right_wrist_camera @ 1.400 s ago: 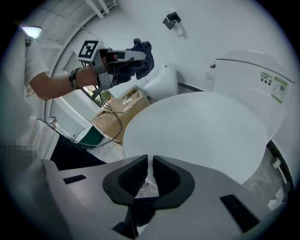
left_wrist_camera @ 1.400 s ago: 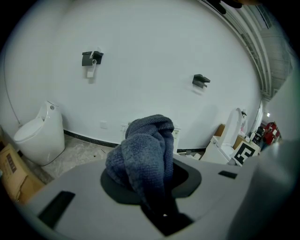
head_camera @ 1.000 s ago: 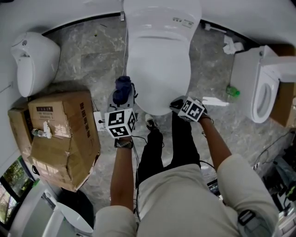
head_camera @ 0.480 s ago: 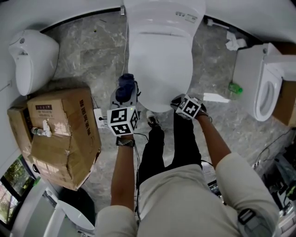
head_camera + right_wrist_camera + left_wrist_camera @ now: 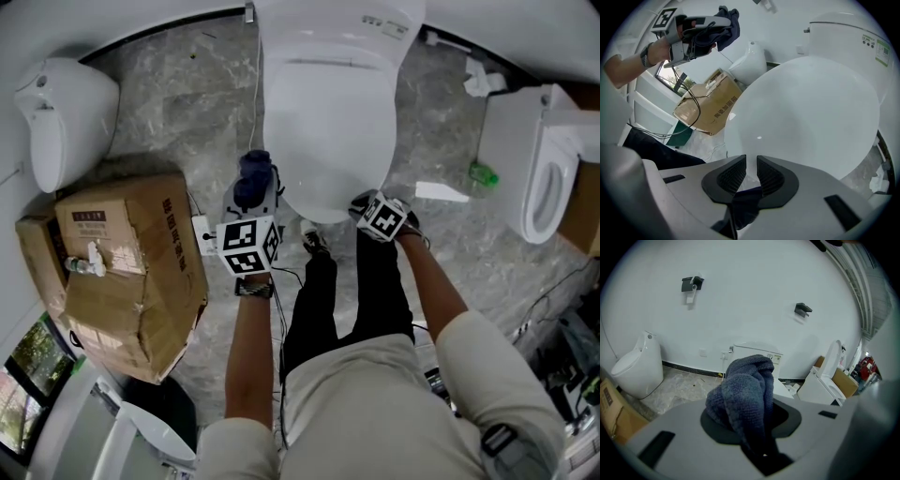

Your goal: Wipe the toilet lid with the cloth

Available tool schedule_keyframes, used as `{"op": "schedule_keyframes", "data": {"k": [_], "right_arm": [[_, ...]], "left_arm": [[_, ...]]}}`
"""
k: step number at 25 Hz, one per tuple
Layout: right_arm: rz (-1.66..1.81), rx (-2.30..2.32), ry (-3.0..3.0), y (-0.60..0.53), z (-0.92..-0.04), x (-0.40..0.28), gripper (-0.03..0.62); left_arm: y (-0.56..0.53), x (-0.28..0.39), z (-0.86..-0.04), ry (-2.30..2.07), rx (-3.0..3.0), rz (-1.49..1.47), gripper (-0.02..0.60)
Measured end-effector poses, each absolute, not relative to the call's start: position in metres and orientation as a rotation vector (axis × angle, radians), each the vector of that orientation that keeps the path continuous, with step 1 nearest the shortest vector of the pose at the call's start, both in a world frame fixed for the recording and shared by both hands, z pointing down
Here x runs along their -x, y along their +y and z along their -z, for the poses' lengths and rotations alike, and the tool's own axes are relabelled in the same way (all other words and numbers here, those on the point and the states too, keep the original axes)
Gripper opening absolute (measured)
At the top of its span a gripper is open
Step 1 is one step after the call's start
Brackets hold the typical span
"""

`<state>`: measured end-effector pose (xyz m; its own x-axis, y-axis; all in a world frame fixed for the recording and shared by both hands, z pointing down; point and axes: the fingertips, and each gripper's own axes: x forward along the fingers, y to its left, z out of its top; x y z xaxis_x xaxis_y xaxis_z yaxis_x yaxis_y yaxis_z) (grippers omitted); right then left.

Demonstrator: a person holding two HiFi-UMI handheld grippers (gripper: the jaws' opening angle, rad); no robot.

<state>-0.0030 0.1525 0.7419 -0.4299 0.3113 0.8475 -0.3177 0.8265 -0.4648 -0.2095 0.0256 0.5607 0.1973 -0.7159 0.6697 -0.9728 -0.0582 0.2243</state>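
Note:
The white toilet lid (image 5: 328,122) is down, at the top middle of the head view. A dark blue cloth (image 5: 251,173) is bunched in my left gripper (image 5: 251,189), which is shut on it just left of the bowl's front. The left gripper view shows the cloth (image 5: 745,394) piled up between the jaws. My right gripper (image 5: 361,201) hovers at the lid's front right edge. Its jaws (image 5: 751,164) are opening, with a narrow gap and nothing between the pads, and the lid (image 5: 806,117) lies right ahead of them.
Crumpled cardboard boxes (image 5: 122,272) stand to the left, with a white urinal (image 5: 61,117) behind them. A second toilet (image 5: 539,178) with its seat up is at the right, a green bottle (image 5: 483,174) beside it. A white socket strip (image 5: 204,236) and cables lie by my legs (image 5: 328,300).
Both grippers have sunk a little at the toilet's front. The right jaws have parted slightly. The cloth stays in the left gripper.

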Motion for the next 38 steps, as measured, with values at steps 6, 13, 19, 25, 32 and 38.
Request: {"op": "schedule_keyframes", "data": {"k": [6, 13, 19, 25, 32, 38], "right_arm": [[-0.744, -0.036, -1.879, 0.157, -0.753, 0.005, 0.080], [-0.751, -0.060, -1.865, 0.162, -0.765, 0.006, 0.104], [-0.746, -0.092, -1.862, 0.163, -0.775, 0.007, 0.104], [-0.856, -0.056, -1.895, 0.163, -0.770, 0.008, 0.118], [-1.090, 0.051, -2.029, 0.142, -0.724, 0.025, 0.117], [-1.046, -0.174, -2.171, 0.074, -0.694, 0.013, 0.117]], "left_arm": [[0.018, 0.208, -0.570, -1.558, -1.837, -0.531, 0.109], [0.004, 0.203, -0.580, -1.538, -1.845, -0.540, 0.109], [-0.005, 0.200, -0.590, -1.515, -1.849, -0.561, 0.110], [-0.012, 0.199, -0.605, -1.501, -1.828, -0.582, 0.110], [-0.031, 0.195, -0.629, -1.482, -1.813, -0.617, 0.110], [-0.068, 0.196, -0.656, -1.490, -1.810, -0.639, 0.101]]}}
